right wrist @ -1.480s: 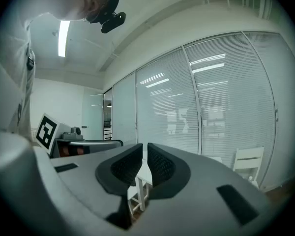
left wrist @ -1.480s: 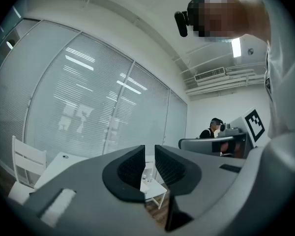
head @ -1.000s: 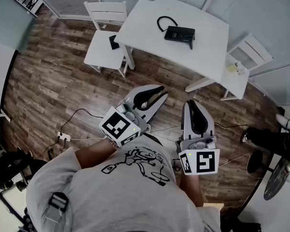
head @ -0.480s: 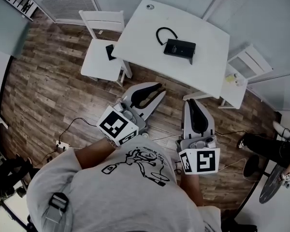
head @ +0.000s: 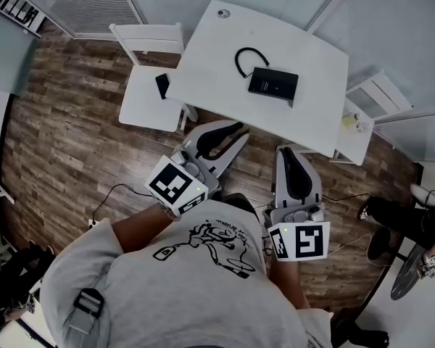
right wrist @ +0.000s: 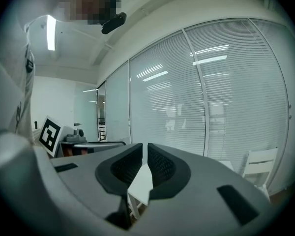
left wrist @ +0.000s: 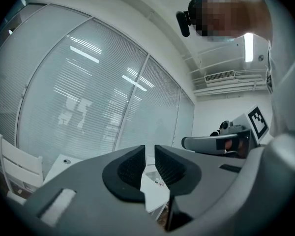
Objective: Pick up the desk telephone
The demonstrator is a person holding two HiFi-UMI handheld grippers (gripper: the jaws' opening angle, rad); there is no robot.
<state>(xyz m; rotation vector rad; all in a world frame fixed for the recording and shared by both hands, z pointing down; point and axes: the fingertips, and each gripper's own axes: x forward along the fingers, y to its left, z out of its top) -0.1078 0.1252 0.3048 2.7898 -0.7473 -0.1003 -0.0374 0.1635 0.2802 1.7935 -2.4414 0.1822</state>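
Note:
The black desk telephone (head: 273, 84) lies on the white table (head: 217, 56) in the head view, its curled cord (head: 245, 54) looping off to the left. My left gripper (head: 237, 128) is held over the floor just short of the table's near edge, shut and empty. My right gripper (head: 286, 154) hangs beside it, also shut with nothing in it, below the phone's side of the table. In the left gripper view the jaws (left wrist: 149, 164) nearly touch, with the table edge showing beyond. The right gripper view has its jaws (right wrist: 145, 160) closed the same way.
A white chair (head: 148, 85) stands left of the table with a small dark object (head: 162, 85) on its seat. Another white chair (head: 366, 107) stands at the right with small items on it. Cables run over the wood floor (head: 72, 143). A person's shoes (head: 391, 216) show at the right.
The table and telephone have come closer in the head view as both grippers travelled toward them. Both stayed shut.

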